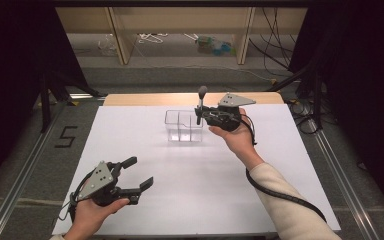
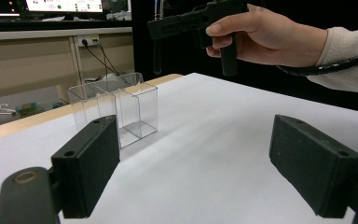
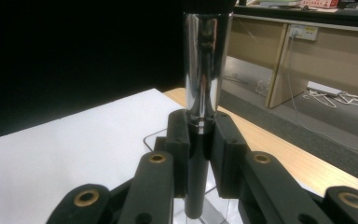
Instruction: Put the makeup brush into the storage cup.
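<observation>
Holding a tube (image 1: 200, 102) upright, the right gripper (image 1: 200, 114) sits above the right side of the clear box (image 1: 183, 126) at the far middle of the counter (image 1: 130, 135). Its jaws are clamped on the tube's lower half, and in the right gripper view the shiny tube (image 3: 204, 70) rises straight up between the pads, its lower end dark below them. The tube's rounded grey cap points up, the bottom end hangs over the box, not touching it as far as the left gripper view tells. That box is see-through, split into compartments, and stands alone on the white sheet. The left gripper (image 1: 139, 175) rests low at the near left corner, well apart from the box, its jaws spread wide with nothing between them; its own view looks across the counter at the box (image 2: 116, 105) and the other hand (image 2: 265, 37).
</observation>
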{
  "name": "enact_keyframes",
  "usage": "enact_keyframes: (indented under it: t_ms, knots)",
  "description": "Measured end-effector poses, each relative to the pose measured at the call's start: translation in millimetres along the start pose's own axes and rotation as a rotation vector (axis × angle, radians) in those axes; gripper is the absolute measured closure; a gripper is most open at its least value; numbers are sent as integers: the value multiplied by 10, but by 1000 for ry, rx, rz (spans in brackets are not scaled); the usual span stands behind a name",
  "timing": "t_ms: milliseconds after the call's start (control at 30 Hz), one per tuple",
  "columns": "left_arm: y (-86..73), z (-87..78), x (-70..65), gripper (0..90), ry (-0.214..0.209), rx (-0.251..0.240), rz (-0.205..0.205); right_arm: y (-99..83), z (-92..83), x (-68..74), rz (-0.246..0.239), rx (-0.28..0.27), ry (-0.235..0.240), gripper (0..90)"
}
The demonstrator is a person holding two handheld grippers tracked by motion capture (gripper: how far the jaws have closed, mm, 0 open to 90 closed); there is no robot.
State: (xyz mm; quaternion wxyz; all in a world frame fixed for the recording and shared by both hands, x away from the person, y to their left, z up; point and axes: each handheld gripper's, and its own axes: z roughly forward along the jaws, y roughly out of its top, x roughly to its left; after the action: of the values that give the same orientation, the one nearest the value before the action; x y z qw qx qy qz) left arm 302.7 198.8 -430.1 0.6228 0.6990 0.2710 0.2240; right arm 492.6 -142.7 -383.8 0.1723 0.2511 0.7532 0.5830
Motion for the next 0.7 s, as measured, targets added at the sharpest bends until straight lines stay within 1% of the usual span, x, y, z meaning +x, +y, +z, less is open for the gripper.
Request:
enact_keyframes:
  t_ms: [267,467,500,567,633,700]
  knots:
    - [0,0,-3,158,2,0,-1,6,10,-20,-5,-2,-9,794]
    - [0,-1,-2,158,2,0,-1,6,24,-32,-7,2,-18,794]
    - [0,-1,-2,159,1,-1,-2,8,22,-32,-7,10,-16,794]
    - [0,-1,-3,159,1,0,-2,6,33,-34,-6,2,-13,794]
    - [0,-3,-1,159,1,0,-1,5,39,-32,-8,4,-21,793]
    - [0,-3,-1,159,1,0,-1,5,45,-38,-13,5,-20,793]
